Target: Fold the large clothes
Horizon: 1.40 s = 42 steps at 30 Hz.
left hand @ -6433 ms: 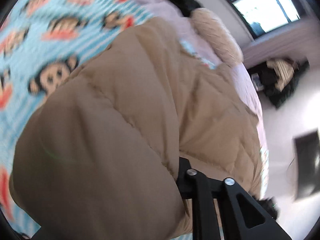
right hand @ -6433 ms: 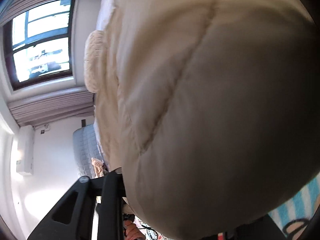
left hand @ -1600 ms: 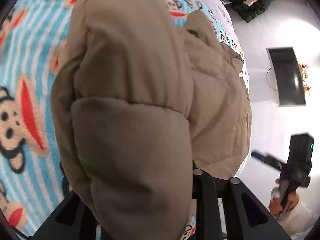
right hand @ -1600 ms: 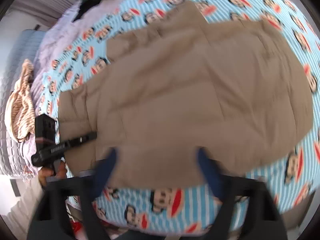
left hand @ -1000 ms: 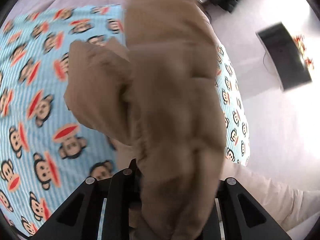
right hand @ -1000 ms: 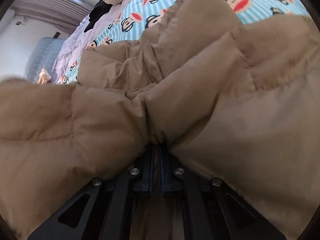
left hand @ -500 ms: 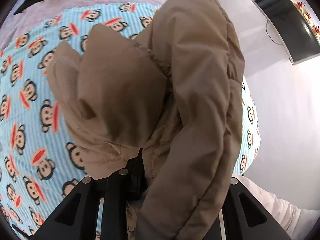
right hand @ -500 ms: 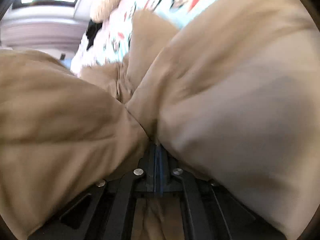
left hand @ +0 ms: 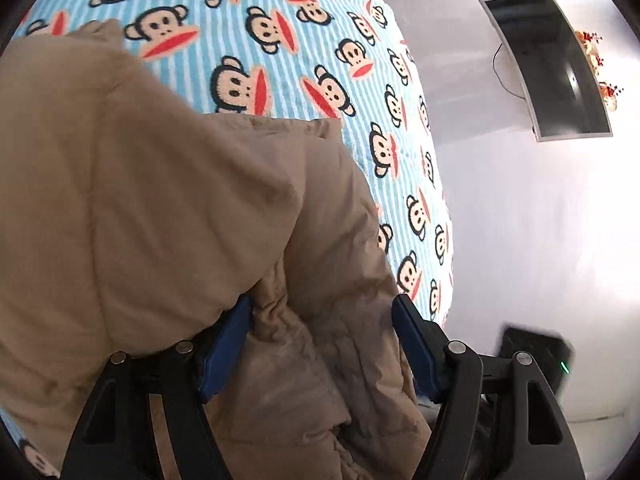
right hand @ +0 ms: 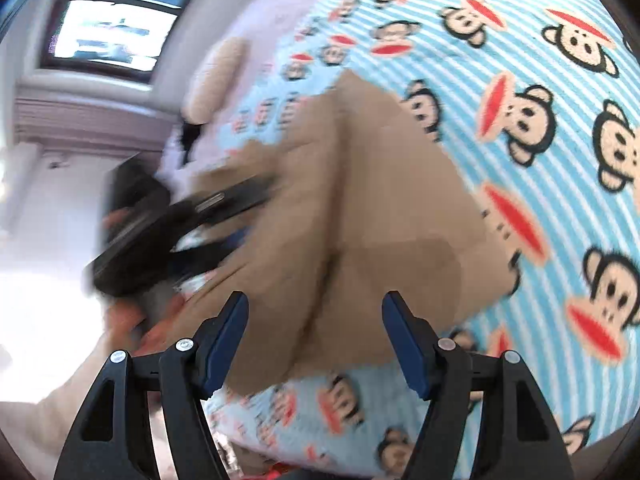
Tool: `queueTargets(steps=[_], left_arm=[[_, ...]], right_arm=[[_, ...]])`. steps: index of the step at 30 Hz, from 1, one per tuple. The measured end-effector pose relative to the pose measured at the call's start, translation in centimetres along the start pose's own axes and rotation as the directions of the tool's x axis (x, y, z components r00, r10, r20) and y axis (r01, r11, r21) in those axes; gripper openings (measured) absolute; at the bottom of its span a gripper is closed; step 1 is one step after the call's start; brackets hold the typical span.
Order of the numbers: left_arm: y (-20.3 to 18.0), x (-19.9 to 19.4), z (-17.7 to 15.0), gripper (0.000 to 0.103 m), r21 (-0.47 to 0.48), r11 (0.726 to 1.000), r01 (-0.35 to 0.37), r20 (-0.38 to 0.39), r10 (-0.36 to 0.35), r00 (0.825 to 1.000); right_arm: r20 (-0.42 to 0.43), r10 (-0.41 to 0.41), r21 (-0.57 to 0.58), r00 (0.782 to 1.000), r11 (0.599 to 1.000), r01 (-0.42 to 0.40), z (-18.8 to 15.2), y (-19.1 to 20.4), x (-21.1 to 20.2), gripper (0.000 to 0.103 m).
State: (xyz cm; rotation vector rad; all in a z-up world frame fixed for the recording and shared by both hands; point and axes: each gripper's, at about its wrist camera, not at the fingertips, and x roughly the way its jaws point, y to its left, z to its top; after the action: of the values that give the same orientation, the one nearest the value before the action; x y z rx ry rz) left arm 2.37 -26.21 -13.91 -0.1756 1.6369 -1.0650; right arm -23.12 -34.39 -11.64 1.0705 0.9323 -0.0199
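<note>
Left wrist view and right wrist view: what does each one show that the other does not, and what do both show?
Only the left wrist view shows the dark wall-mounted screen. Only the right wrist view shows the window, a beige pillow and the blurred left gripper at the jacket's edge. Both show the tan puffer jacket on the monkey-print blanket, and blue-padded jaws that have just been opening; each gripper now stands open, the left around a jacket fold.

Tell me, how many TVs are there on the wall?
1. A dark flat screen hangs on the white wall, at the upper right of the left wrist view, beyond the edge of the monkey blanket. The right wrist view shows none; others may be out of view.
</note>
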Motion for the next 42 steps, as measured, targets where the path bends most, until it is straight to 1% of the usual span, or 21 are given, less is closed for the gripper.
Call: queueTargets(steps=[2, 4, 7, 8, 9, 10, 11, 12, 14, 16, 18, 19, 22, 25, 28, 31, 33, 35, 38, 40, 42], left_arm=[[-0.4, 0.6, 0.5, 0.073, 0.019, 1.0, -0.02, -0.007, 0.02, 1.0], [-0.9, 0.9, 0.7, 0.073, 0.036, 0.999, -0.04, -0.014, 0.041, 0.999], [-1.5, 0.6, 0.8, 0.072, 0.062, 0.995, -0.083, -0.008, 0.083, 0.996], [-1.8, 0.3, 0.8, 0.072, 0.074, 0.992, -0.102, 0.005, 0.102, 0.995], [-2.4, -0.6, 0.7, 0.072, 0.099, 0.986, -0.131, 0.038, 0.128, 0.991], [-3.1, -1.8, 0.5, 0.072, 0.132, 0.976, -0.172, 0.088, 0.161, 0.983], [-3.5, -2.9, 0.3, 0.072, 0.154, 0.964, -0.215, 0.134, 0.195, 0.972], [-3.8, -4.4, 0.0, 0.072, 0.172, 0.946, -0.274, 0.198, 0.239, 0.95], [-3.0, -7.0, -0.4, 0.073, 0.164, 0.913, -0.373, 0.293, 0.316, 0.903], [-0.7, -9.0, -0.4, 0.072, 0.111, 0.887, -0.448, 0.351, 0.387, 0.853], [1.8, -9.5, -0.1, 0.072, 0.071, 0.86, -0.505, 0.36, 0.449, 0.817], [2.9, -9.2, 0.1, 0.072, 0.06, 0.852, -0.52, 0.357, 0.468, 0.809], [4.0, -7.5, 0.9, 0.072, 0.07, 0.86, -0.506, 0.342, 0.456, 0.822], [1.7, -3.9, 2.2, 0.073, 0.132, 0.853, -0.504, 0.345, 0.437, 0.83], [-0.6, -0.6, 3.3, 0.072, 0.167, 0.86, -0.481, 0.34, 0.408, 0.847], [-1.8, 2.8, 4.7, 0.072, 0.181, 0.862, -0.473, 0.319, 0.403, 0.858], [-2.1, 4.0, 4.9, 0.073, 0.176, 0.859, -0.481, 0.317, 0.413, 0.854], [-2.0, 4.6, 5.1, 0.072, 0.161, 0.86, -0.485, 0.316, 0.42, 0.851], [-1.4, 4.4, 5.1, 0.073, 0.149, 0.868, -0.473, 0.312, 0.413, 0.856], [-1.3, 4.3, 5.0, 0.072, 0.146, 0.871, -0.469, 0.314, 0.409, 0.857], [-1.3, 4.4, 4.9, 0.073, 0.147, 0.869, -0.473, 0.317, 0.412, 0.854]], right_arm=[[-0.047, 0.068, -0.034, 0.997, 0.997, -0.069, -1.0, 1.4, -0.1, 0.083], [-0.088, 0.104, -0.06, 0.991, 0.992, -0.11, -1.9, 2.2, 0.1, 0.084], [-0.087, 0.097, -0.035, 0.991, 0.994, -0.101, -2.1, 2.8, 1.8, 0.083], [-0.075, 0.063, -0.019, 0.995, 0.998, -0.064, -1.8, 2.6, 2.4, 0.077], [-0.068, 0.036, -0.014, 0.997, 0.999, -0.037, -1.6, 2.3, 2.7, 0.038], [-0.069, -0.015, -0.024, 0.997, 1.0, 0.013, -1.3, 2.1, 3.4, 0.015], [-0.071, -0.108, -0.048, 0.992, 0.993, 0.104, -1.1, 2.0, 4.0, 0.015], [-0.062, -0.158, -0.073, 0.985, 0.985, 0.154, -1.0, 1.9, 4.2, 0.015], [-0.061, -0.17, -0.082, 0.984, 0.983, 0.164, -0.7, 1.6, 4.0, 0.015], [-0.061, -0.16, -0.081, 0.985, 0.985, 0.155, -0.6, 1.3, 3.9, 0.015], [-0.054, -0.175, -0.095, 0.983, 0.981, 0.169, -0.8, 1.4, 3.9, 0.015], [-0.052, -0.184, -0.104, 0.982, 0.979, 0.178, -1.0, 1.2, 3.4, 0.015], [-0.04, -0.236, -0.124, 0.971, 0.965, 0.23, -1.2, 1.4, 3.1, 0.015], [-0.026, -0.293, -0.095, 0.956, 0.953, 0.289, -1.3, -0.1, 2.5, 0.015], [-0.021, -0.323, -0.022, 0.946, 0.946, 0.322, -1.3, -3.1, 1.7, 0.015], [-0.035, -0.281, 0.124, 0.959, 0.951, 0.283, -1.3, -7.1, 1.1, 0.018], [-0.046, -0.229, 0.204, 0.972, 0.951, 0.233, -1.2, -8.9, 0.7, 0.02], [-0.032, -0.212, 0.22, 0.977, 0.952, 0.214, -1.0, -9.2, -0.6, 0.022], [0.059, -0.228, 0.16, 0.972, 0.963, 0.217, -0.3, -7.9, -4.3, 0.031], [0.129, -0.212, 0.112, 0.969, 0.974, 0.199, 0.3, -6.6, -6.4, 0.058], [0.155, -0.149, 0.072, 0.977, 0.988, 0.139, 1.4, -5.4, -7.3, 0.062]])
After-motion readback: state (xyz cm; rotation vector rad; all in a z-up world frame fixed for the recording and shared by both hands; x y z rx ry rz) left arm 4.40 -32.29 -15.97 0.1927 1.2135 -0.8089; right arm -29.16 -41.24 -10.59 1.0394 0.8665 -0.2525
